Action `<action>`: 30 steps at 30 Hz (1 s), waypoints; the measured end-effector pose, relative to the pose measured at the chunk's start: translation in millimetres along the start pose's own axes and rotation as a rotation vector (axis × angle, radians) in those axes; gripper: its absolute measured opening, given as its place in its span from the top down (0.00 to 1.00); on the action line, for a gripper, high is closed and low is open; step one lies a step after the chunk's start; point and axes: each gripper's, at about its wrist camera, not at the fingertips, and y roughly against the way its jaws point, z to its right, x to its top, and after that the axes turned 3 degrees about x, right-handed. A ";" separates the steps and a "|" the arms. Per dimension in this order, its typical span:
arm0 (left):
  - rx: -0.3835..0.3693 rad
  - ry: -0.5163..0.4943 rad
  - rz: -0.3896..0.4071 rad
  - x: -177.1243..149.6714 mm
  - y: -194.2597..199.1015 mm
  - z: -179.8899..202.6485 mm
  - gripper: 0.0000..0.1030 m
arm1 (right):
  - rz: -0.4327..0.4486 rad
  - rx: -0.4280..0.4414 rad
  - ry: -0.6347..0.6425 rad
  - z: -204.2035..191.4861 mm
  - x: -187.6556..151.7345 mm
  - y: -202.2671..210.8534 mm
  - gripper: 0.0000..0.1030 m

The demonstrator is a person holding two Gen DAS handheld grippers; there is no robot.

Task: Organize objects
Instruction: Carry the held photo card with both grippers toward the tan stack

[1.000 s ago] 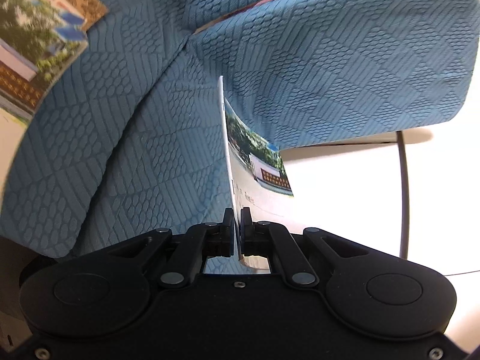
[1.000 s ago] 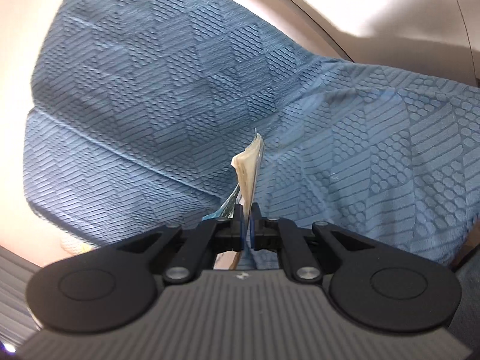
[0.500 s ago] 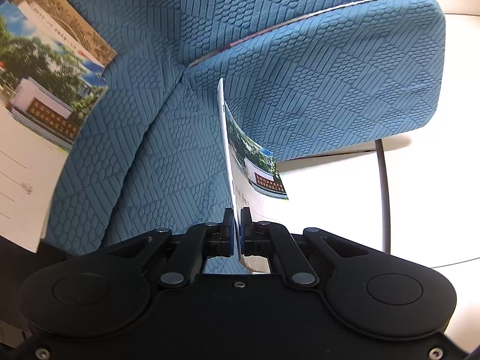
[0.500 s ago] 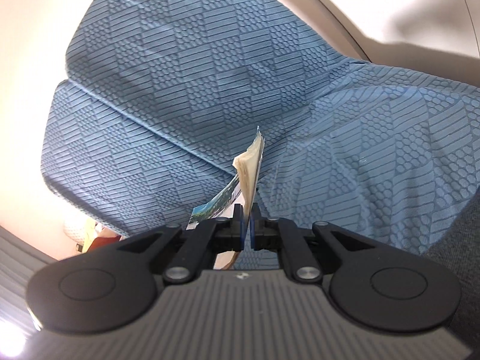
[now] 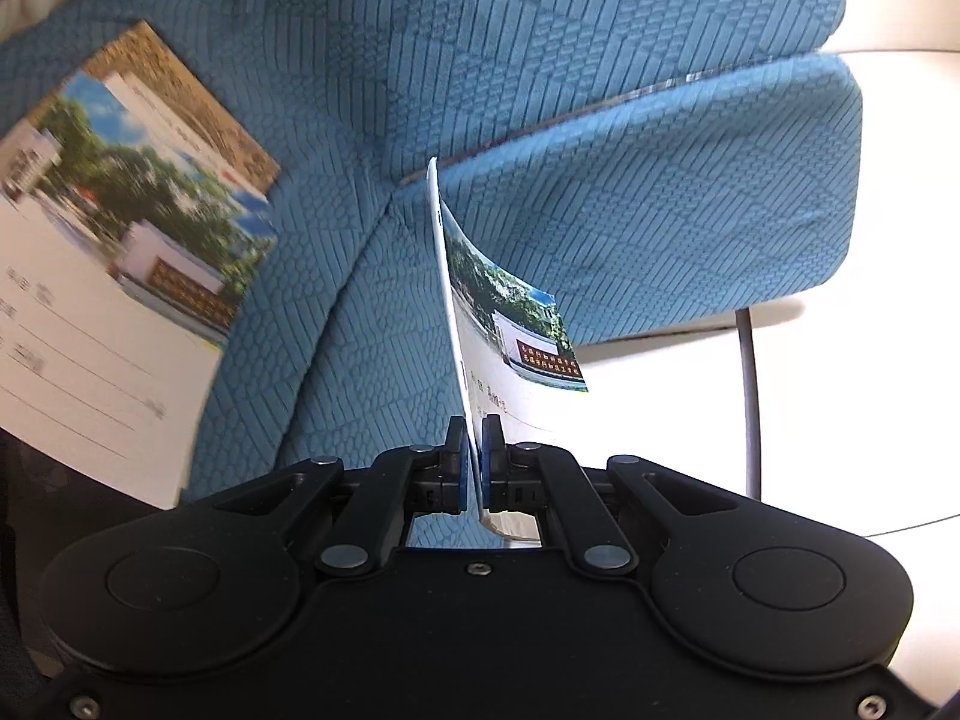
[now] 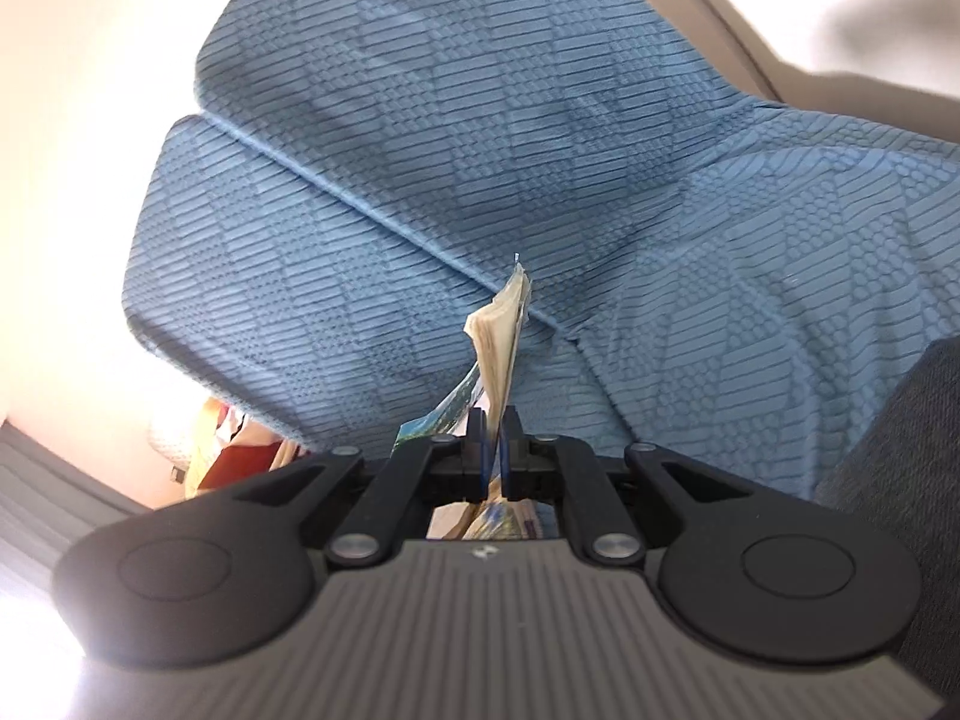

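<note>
left gripper (image 5: 474,441) is clenched on a single postcard (image 5: 504,324), which stands edge-on above the blue cushion (image 5: 600,180). more postcards (image 5: 120,240) are fanned out over the cushion's left edge. right gripper (image 6: 493,432) is clamped on a thick stack of cards (image 6: 501,330), upright over the cushion seam, with a white table (image 5: 840,420) beside the cushion.

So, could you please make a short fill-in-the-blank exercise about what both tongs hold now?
1. The left tongs are shut on a single ____ printed with a photo of trees.
2. The right tongs grip a ____ of cards, not one.
3. The textured cushion behind both is ____ in colour.
4. Two more cards lie at the ____ of the left wrist view.

Missing words: card; stack; blue; left
</note>
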 end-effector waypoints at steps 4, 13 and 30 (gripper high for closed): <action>-0.004 -0.003 0.031 9.3 21.0 -5.9 0.97 | -0.029 0.006 0.035 -16.4 -10.8 -7.9 0.94; 0.011 0.011 0.087 11.0 61.2 -48.8 0.97 | -0.114 0.023 0.117 -44.9 -47.0 -25.8 0.94; 0.168 0.042 0.126 17.9 70.3 -127.3 0.97 | -0.264 0.007 0.180 -42.5 -118.6 -70.5 0.94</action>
